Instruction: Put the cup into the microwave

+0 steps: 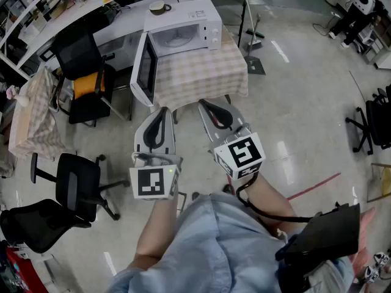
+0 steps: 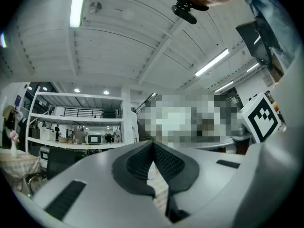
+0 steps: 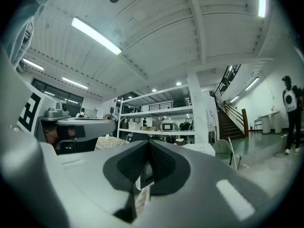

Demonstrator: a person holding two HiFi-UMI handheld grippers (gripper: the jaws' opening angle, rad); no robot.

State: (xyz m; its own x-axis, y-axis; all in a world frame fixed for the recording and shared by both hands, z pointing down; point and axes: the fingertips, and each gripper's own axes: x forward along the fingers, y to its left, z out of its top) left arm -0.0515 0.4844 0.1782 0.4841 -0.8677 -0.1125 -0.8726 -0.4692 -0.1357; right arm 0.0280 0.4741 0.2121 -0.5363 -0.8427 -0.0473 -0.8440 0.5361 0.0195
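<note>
White microwave [image 1: 183, 26] up on the checked-cloth surface [image 1: 201, 72], and its door [image 1: 143, 72] hangs wide open to the left, cavity showing. The cup [image 1: 160, 7] sits behind all that, at the back left corner of the microwave's top or on the white counter just beyond; the head view doesn't settle which. Either way it is well apart from both tools.

Down in front, the person holds both tools side by side, short of the surface and pointing toward it. The left hand-held gripper [image 1: 162, 112] is clenched with nothing in it: its own view shows the dark pads [image 2: 137, 163] meeting at the tip [image 2: 153, 145], only a sliver of checked cloth [image 2: 160, 194] visible through the gap below. The right hand-held gripper [image 1: 206, 104] is clenched and empty as well, jaws pressed together at the tip [image 3: 148, 144] in its view.

Each tool carries its marker cube, left [image 1: 153, 182] and right [image 1: 241, 153]. Black office chairs [image 1: 76, 188] stand off to the left on the shiny floor [image 1: 305, 102], one with an orange cushion [image 1: 85, 84]
</note>
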